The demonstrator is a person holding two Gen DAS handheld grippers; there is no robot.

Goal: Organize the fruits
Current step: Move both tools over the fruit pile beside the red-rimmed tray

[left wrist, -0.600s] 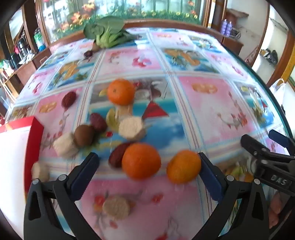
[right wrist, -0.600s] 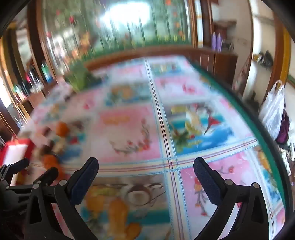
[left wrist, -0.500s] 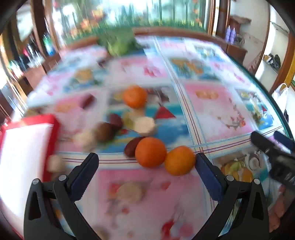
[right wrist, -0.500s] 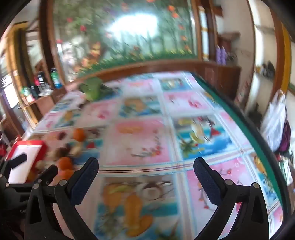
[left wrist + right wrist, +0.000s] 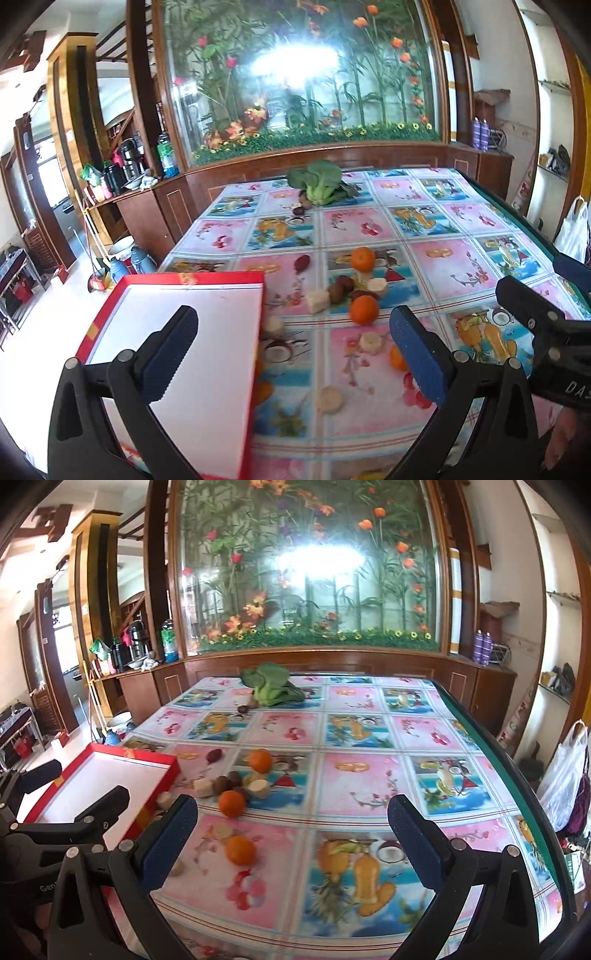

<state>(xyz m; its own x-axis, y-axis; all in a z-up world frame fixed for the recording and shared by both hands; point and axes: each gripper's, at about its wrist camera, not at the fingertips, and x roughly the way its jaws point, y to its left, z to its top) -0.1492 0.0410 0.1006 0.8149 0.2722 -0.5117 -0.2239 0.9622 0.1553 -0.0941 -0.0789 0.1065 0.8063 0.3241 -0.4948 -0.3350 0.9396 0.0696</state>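
Observation:
Three oranges lie on the patterned tablecloth: a far one [image 5: 362,259] [image 5: 260,760], a middle one [image 5: 364,310] [image 5: 231,803] and a near one [image 5: 241,850], half hidden behind my left finger [image 5: 397,359]. Red dates [image 5: 303,262], a brown kiwi [image 5: 335,292] and pale banana pieces [image 5: 317,301] cluster between them. A red box with a white inside [image 5: 192,354] [image 5: 107,775] sits at the left. My left gripper [image 5: 291,354] is open and empty, raised above the box edge. My right gripper [image 5: 291,840] is open and empty above the table.
A leafy green vegetable [image 5: 320,182] [image 5: 271,689] lies at the table's far end. More banana slices [image 5: 330,398] lie near the front. The table's green edge [image 5: 517,775] runs along the right, with a white bag [image 5: 565,775] beyond. A wooden cabinet backs the table.
Both grippers have pulled back and risen, so the fruit now looks smaller and farther. The left view has swung left, bringing the red box under the left gripper. Both stay open.

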